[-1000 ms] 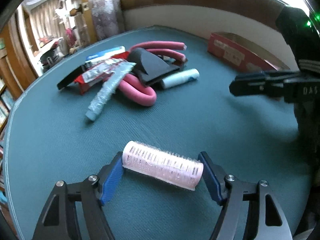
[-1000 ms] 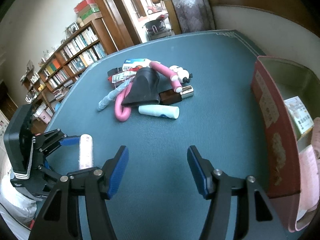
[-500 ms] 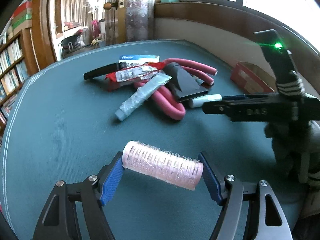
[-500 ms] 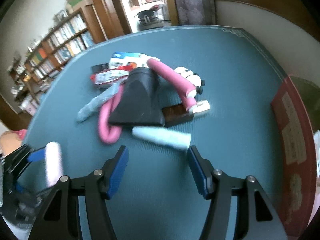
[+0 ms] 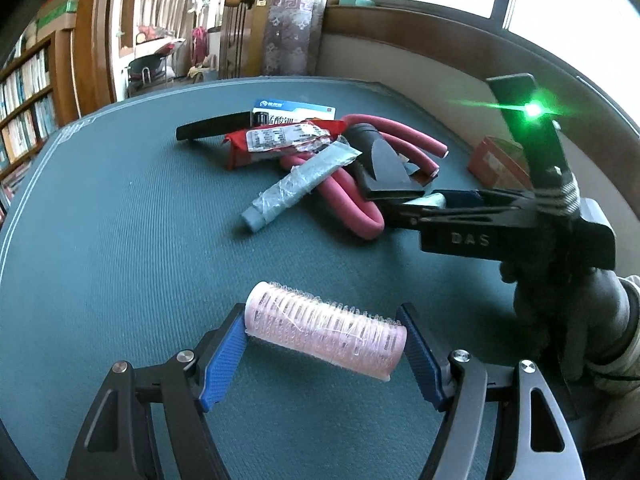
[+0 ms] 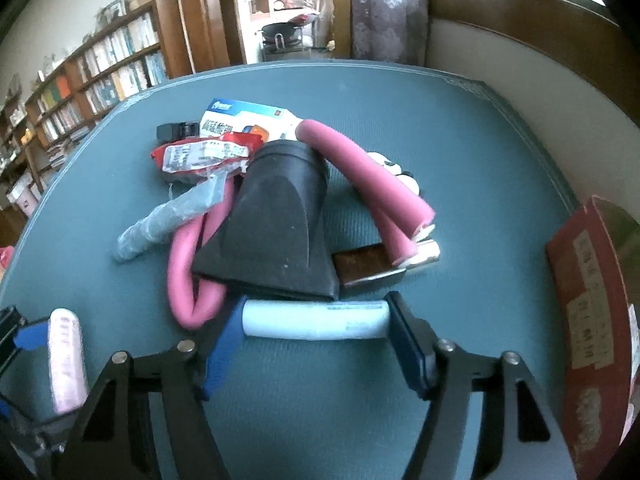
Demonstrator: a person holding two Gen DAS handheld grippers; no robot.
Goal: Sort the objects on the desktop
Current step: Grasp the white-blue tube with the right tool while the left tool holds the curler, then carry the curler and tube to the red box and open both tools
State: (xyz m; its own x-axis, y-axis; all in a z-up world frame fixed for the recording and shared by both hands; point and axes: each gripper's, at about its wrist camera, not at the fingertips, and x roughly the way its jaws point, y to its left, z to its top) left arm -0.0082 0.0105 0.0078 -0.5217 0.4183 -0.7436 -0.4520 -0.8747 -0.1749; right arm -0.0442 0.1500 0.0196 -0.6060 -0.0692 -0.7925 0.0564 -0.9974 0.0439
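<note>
Teal matted surface (image 6: 400, 104): your clutter heap sits mid-surface. Red cardboard box (image 6: 588, 300) at its right edge. In the heap: black wedge-shaped nozzle (image 6: 276, 220) over pink foam rods (image 6: 368, 180), beside a clear-wrapped grey tube (image 5: 300, 184). Your left gripper (image 5: 324, 344) is clamped end-to-end on a pink bristled hair roller (image 5: 324, 336), above the surface. Your right gripper (image 6: 316, 324) brackets a pale blue cylindrical tube (image 6: 316, 320) lying just before the nozzle; fingers spread at its ends, contact unclear.

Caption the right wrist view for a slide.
Right gripper straddles a pale blue tube lying beside the clutter pile on the teal mat.
</note>
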